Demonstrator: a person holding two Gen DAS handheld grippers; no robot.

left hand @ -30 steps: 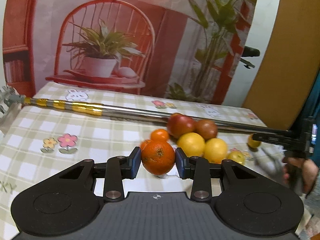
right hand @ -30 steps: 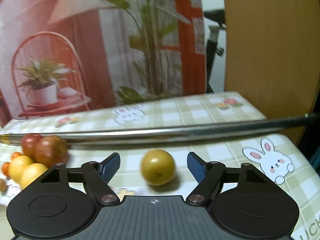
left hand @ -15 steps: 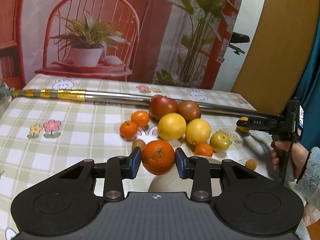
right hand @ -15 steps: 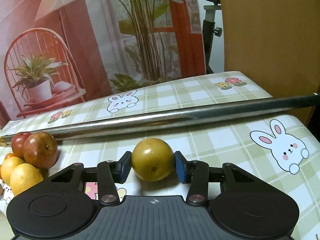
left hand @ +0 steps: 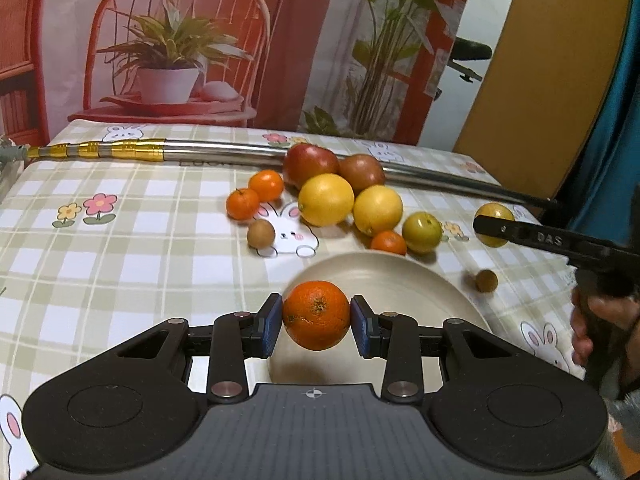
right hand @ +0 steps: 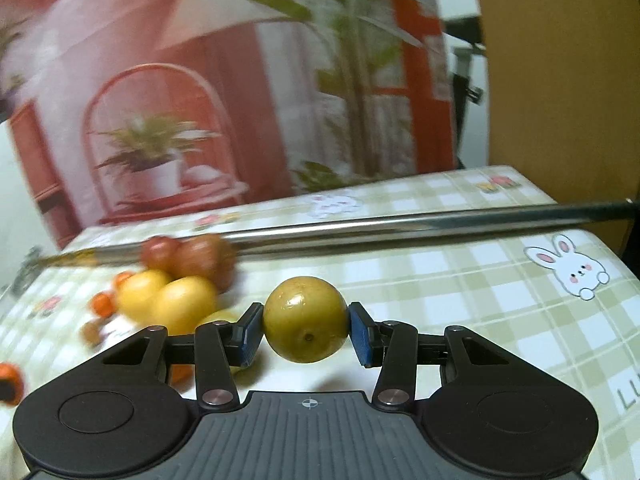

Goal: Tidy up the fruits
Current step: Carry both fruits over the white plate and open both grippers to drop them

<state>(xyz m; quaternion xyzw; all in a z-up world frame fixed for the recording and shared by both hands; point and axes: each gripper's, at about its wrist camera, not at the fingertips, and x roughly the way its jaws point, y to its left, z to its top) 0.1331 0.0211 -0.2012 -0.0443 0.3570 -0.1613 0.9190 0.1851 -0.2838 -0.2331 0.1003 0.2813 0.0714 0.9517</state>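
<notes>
- Left gripper (left hand: pixel 316 325) grasps an orange (left hand: pixel 316 314) at lower centre, above the cream plate (left hand: pixel 394 280).
- Right gripper (right hand: pixel 306 332), jaws just closed, clamps a yellow-green fruit (right hand: pixel 305 318) at frame centre, off the checked tablecloth (right hand: pixel 460 280).

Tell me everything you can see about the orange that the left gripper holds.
The orange is round, deep orange, with dimpled, slightly glossy peel and a small dark stem scar facing the camera. A thin pale scuff runs across its lower left. It looks whole. The left gripper clamps it from both sides with blue pads, which alone touch it. It hangs in the air above the near part of the cream plate, apart from the other fruit.
</notes>
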